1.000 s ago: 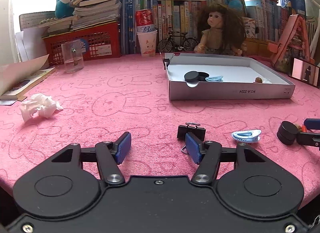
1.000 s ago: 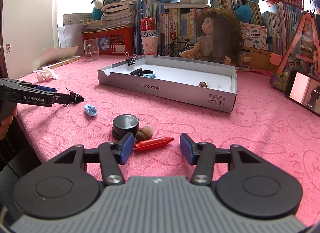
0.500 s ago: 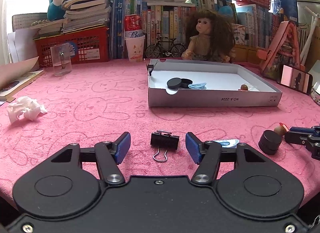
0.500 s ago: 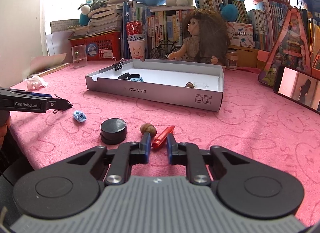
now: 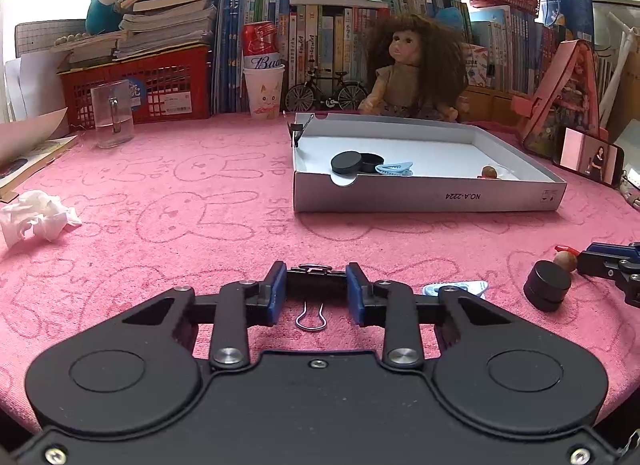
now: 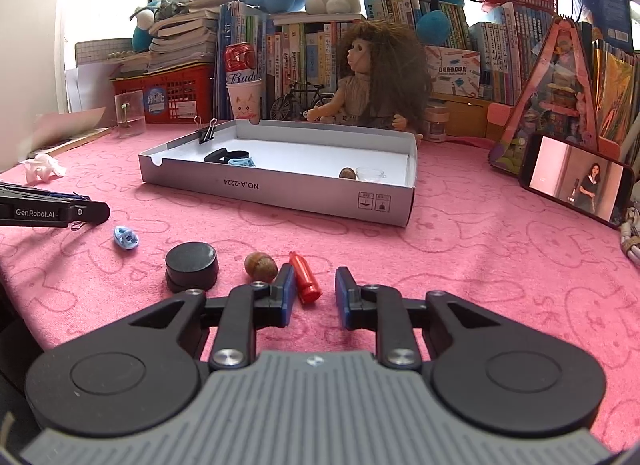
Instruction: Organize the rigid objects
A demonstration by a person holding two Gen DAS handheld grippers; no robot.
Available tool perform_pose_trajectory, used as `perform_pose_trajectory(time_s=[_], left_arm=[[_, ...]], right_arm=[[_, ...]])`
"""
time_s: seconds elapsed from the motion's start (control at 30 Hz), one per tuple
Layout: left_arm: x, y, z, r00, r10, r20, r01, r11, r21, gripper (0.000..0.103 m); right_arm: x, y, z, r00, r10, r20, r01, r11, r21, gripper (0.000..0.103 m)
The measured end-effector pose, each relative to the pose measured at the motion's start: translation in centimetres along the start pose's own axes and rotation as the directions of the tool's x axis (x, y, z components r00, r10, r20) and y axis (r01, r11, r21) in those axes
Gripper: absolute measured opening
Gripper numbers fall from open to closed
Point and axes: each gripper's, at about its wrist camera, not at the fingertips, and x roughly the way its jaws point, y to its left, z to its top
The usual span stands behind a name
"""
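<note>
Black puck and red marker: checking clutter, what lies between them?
A brown nut lies between puck and marker, in the right wrist view.

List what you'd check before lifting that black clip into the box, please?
1. Left gripper shut on the binder clip: ok.
2. Clip off the cloth: not ok, its wire handle lies on it.
3. Room in the box: ok, much white floor bare.
4. Path to the box free: ok.
5. Right gripper holding the red piece: not ok, jaws opening, piece lies by one pad.
6. Grip firm enough: cannot tell.
</note>
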Motion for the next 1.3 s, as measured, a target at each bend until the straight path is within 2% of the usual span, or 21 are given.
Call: perform_pose_trajectory(time_s=[0.07, 0.23, 0.27, 0.33, 0.53, 1.1, 1.17, 1.2, 1.27, 1.3], left_arm=[[0.2, -0.1, 0.0, 1.000, -0.001, 0.000, 0.001, 1.000, 0.003, 0.030], [0.4, -0.3, -0.1, 1.000, -0.001, 0.007, 0.000, 1.000, 0.022, 0.032], [0.4, -0.4, -0.1, 1.000, 0.000, 0.010, 0.000, 1.000, 0.026, 0.032], [0.4, -0.4, -0.1, 1.000, 0.000, 0.011, 0.000, 1.000, 0.031, 0.030], [0.4, -0.2, 0.2, 1.000, 0.000, 0.006, 0.000, 1.000, 0.003, 0.029], [-0.6, -0.4, 1.1, 0.999, 0.000, 0.036, 0.000, 1.000, -0.008, 0.029], [-0.7, -0.4, 1.1, 0.999, 0.000, 0.036, 0.000, 1.000, -0.007, 0.029], [-0.7, -0.4, 1.2, 0.999, 0.000, 0.034, 0.000, 1.000, -0.007, 0.029], [-0.7, -0.3, 1.1, 1.000, 0.002, 0.030, -0.002, 1.000, -0.011, 0.029], [-0.7, -0.3, 1.1, 1.000, 0.004, 0.028, -0.004, 1.000, -0.013, 0.029]], right_arm=[[0.3, 0.2, 0.2, 1.000, 0.005, 0.002, -0.005, 1.000, -0.003, 0.046], [1.1, 1.0, 0.3, 1.000, -0.024, -0.003, 0.024, 0.999, -0.025, 0.046], [1.1, 1.1, 0.3, 1.000, -0.030, 0.000, 0.030, 0.999, -0.025, 0.043], [1.0, 1.2, 0.3, 1.000, -0.031, 0.002, 0.031, 0.999, -0.023, 0.026], [0.7, 0.8, 0.5, 0.999, -0.051, 0.017, 0.051, 0.999, 0.012, 0.016], [0.5, 0.7, 0.9, 0.998, -0.060, 0.028, 0.059, 0.998, 0.025, 0.015], [0.1, 0.8, 0.9, 0.997, -0.064, 0.032, 0.064, 0.998, 0.021, 0.026], [0.0, 0.8, 0.8, 0.998, -0.060, 0.033, 0.059, 0.998, 0.014, 0.028], [-0.4, 0.8, 0.7, 0.999, -0.030, 0.026, 0.030, 0.999, -0.012, 0.051], [-0.6, 0.8, 0.6, 1.000, -0.026, 0.017, 0.027, 0.999, -0.028, 0.056]])
